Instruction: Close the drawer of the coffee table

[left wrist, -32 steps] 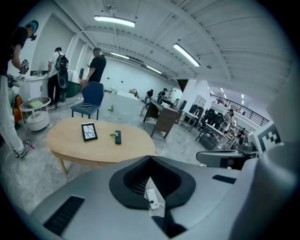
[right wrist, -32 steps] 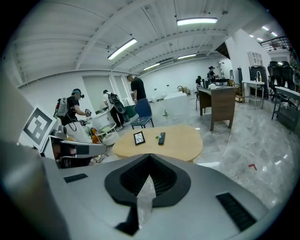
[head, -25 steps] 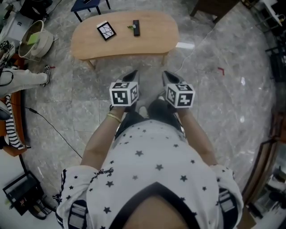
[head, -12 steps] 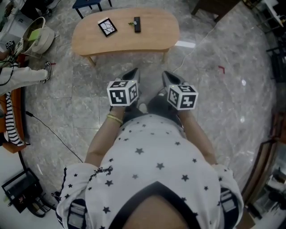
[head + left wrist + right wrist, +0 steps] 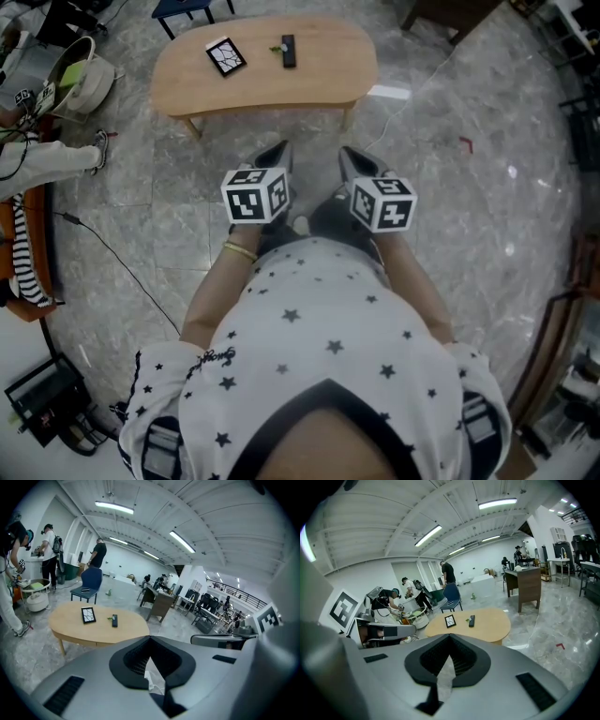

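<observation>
The grey marble floor (image 5: 487, 216) carries the oval wooden counter (image 5: 319, 89), which stands ahead of the person and well apart from both tools; whether its drawer is open I cannot tell. The left tool (image 5: 279, 152) and the right tool (image 5: 347, 155) hang side by side, each with its jaws pressed together on nothing; on the counter lie a black-framed panel (image 5: 223, 57) and, near it, a smaller black remote (image 5: 288, 52).

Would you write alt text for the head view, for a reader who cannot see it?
From above, a person in a star-print shirt holds the left gripper and right gripper, both shut and empty, toward a wooden coffee table bearing a remote and a framed picture.
</observation>
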A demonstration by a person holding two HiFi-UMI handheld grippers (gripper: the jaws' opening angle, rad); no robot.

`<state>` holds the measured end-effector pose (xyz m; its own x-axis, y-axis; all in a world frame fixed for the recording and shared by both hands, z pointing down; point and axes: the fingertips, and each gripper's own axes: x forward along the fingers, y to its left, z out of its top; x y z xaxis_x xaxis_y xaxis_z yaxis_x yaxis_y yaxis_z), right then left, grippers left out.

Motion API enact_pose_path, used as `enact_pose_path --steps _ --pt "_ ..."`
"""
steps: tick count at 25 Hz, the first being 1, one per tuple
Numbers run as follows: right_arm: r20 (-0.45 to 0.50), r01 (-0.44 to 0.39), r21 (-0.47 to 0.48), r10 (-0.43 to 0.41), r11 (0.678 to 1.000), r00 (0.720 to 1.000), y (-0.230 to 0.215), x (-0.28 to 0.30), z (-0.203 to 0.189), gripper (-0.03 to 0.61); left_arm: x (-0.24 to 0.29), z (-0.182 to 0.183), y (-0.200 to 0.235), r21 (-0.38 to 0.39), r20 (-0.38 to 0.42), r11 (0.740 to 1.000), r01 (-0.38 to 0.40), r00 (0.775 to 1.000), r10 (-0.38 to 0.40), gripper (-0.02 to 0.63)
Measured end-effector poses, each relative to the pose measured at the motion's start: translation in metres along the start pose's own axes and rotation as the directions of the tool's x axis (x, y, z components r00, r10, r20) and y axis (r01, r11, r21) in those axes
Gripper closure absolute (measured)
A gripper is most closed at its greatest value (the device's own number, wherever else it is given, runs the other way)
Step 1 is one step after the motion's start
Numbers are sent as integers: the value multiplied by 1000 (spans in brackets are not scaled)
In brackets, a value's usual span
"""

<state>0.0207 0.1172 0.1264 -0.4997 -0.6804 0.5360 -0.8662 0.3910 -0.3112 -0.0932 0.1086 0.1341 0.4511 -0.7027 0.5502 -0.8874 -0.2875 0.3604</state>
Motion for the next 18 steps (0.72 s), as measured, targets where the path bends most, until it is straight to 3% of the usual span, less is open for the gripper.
enact_pose_path --steps 18 --pt "28 -66 -44 67 997 997 22 2 20 571 -5 10 0 2 20 1000 27 999 -27 606"
